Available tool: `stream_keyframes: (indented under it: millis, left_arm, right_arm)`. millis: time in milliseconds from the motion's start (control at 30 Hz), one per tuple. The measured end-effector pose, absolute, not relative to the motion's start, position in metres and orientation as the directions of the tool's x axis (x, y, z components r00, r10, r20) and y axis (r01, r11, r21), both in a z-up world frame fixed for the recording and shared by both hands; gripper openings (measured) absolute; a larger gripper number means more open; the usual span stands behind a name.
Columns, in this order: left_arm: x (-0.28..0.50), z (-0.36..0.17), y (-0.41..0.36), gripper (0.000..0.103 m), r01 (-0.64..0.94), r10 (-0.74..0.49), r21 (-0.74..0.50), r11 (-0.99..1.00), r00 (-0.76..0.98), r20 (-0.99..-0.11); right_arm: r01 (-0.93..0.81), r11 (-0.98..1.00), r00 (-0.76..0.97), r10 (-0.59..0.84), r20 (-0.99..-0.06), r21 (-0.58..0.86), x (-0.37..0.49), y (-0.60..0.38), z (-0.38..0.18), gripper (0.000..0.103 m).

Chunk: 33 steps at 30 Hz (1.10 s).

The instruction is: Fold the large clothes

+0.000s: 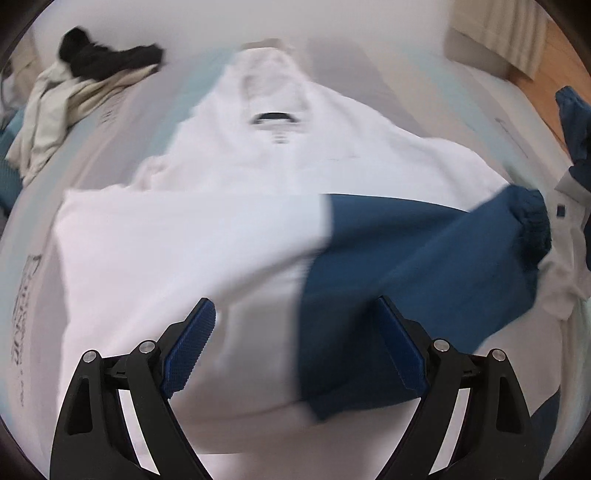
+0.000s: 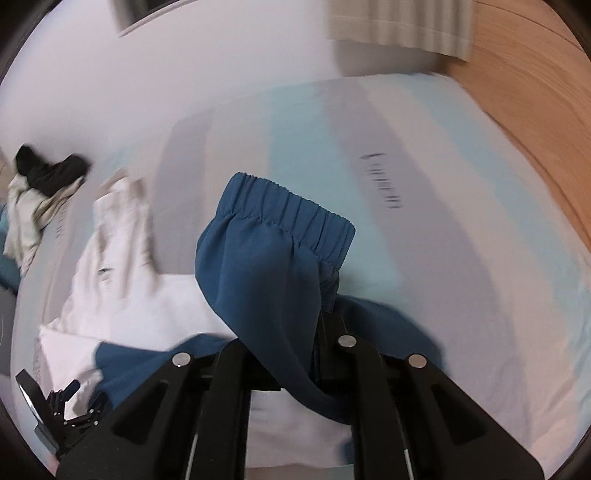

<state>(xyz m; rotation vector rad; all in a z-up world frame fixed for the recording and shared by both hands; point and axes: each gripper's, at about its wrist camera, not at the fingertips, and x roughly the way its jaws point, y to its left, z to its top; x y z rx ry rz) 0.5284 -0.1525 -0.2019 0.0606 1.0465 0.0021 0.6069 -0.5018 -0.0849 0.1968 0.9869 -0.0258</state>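
A white jacket (image 1: 207, 229) with blue sleeves lies spread on the bed, collar away from me. One blue sleeve (image 1: 424, 254) lies folded across its body, its cuff (image 1: 532, 221) at the right. My left gripper (image 1: 295, 314) is open just above the jacket, blue pads apart, holding nothing. My right gripper (image 2: 291, 332) is shut on the other blue sleeve (image 2: 266, 273) and holds it up, the elastic cuff (image 2: 295, 210) flopping over the fingers. The jacket's white body (image 2: 122, 295) shows to the left in the right wrist view. Both views are blurred.
A heap of cream and black clothes (image 1: 81, 85) lies at the far left of the bed (image 2: 332, 129). The left gripper (image 2: 59, 417) shows at the lower left of the right wrist view. Wooden floor (image 2: 535, 92) and a curtain (image 2: 402, 26) are at the right.
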Motion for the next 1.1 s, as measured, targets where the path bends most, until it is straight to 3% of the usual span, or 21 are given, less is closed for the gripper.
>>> stream_keyframes:
  millis: [533, 1100]
  left_arm:
    - [0.49, -0.188, -0.022, 0.086, -0.124, 0.082, 0.023, 0.992, 0.494, -0.866]
    - [0.468, -0.187, 0.075, 0.086, -0.195, 0.097, 0.001, 0.981, 0.481, -0.871]
  right_arm:
    - [-0.095, 0.969, 0.476, 0.246, -0.844, 0.228, 0.589, -0.256, -0.103, 0.008]
    - [-0.238, 0.94, 0.391, 0.324, -0.862, 0.245, 0.559, -0.089, -0.123, 0.008]
